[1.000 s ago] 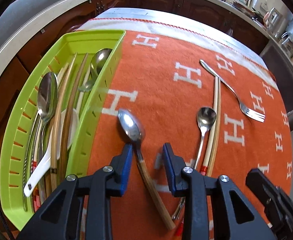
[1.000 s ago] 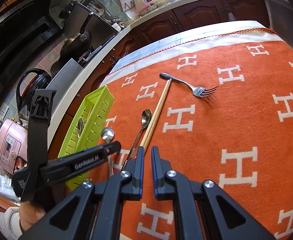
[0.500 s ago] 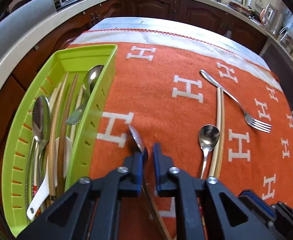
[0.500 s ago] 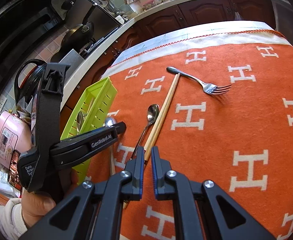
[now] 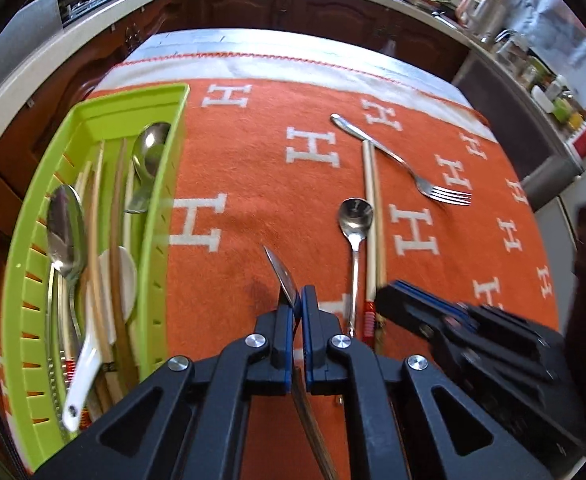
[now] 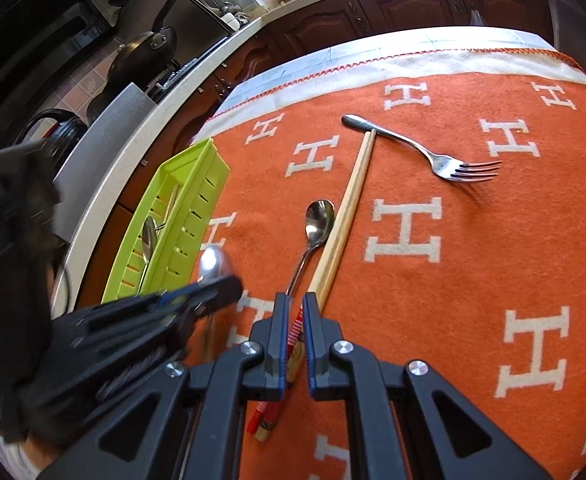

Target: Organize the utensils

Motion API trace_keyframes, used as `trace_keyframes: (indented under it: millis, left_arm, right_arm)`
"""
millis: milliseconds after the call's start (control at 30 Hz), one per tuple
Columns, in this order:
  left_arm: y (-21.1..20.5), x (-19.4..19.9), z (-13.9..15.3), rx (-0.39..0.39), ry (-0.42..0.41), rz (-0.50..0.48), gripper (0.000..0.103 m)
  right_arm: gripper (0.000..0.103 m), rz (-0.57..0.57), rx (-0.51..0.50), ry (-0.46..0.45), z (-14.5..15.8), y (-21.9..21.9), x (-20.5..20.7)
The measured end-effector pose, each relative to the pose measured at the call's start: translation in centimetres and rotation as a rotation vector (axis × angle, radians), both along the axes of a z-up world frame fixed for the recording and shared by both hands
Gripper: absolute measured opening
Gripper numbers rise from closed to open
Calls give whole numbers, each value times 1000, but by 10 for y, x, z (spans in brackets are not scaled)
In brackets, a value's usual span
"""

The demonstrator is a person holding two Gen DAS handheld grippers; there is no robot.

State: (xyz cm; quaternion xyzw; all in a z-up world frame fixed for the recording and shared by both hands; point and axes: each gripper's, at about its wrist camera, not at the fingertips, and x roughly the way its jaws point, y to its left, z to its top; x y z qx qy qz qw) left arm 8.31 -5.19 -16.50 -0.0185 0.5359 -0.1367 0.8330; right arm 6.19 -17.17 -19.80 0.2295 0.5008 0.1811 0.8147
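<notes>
My left gripper is shut on a wooden-handled metal spoon. The spoon is lifted off the orange cloth, its bowl turned edge-on ahead of the fingers. In the right wrist view this gripper is blurred, with the spoon bowl showing. The green tray at the left holds several spoons and chopsticks. A small metal spoon, a pair of chopsticks and a fork lie on the cloth. My right gripper is shut and holds nothing. It hovers over the red-banded end of the chopsticks, beside the small spoon.
The orange cloth with white H marks covers the table. The fork lies beyond the chopsticks' far tip. The tray sits along the cloth's left edge, near the table edge. A curved counter with a kettle and pans runs behind.
The left gripper's jaws closed on the wooden-handled spoon and raised it off the cloth, rolling its bowl edge-on. The right gripper shifted over the chopsticks' red end, still shut.
</notes>
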Motion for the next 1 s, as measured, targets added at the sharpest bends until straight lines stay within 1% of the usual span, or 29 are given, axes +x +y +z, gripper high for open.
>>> trace_keyframes:
  millis: [133,267,333,433,500,633,733,767,900,1000]
  left_arm:
    - [17,-7,22,-17,-35,3,2]
    - [40,-7,47,-13,-84,30,2]
    - [53,-7,59,24,-126,54,2]
    - [74,-4,73,87,-184,93,4]
    - [84,1,77,84,-187,101,5]
    - [93,5,77,95,-198,84,6]
    - [95,8,71,95,-182,58,6]
    - [96,10,66,98,-169,49,6]
    - [96,25,33,89,-74,38,2]
    - [96,26,17,76,-42,19,2]
  right_arm:
    - [7,7,-13,5,1,10,6]
    - [7,-5,-67,39,-4,20,11]
    - [8,-19,-91,60,-7,23,13]
    - [8,-31,-123,57,-7,28,15]
    - [8,-36,-161,50,-6,33,16]
    - [8,-35,-233,32,-3,44,21]
    - [7,-37,-263,26,-3,47,23]
    - [6,-43,-265,26,-3,48,24]
    - [4,-64,-253,38,-2,45,26]
    - [3,-77,-214,53,-3,41,26]
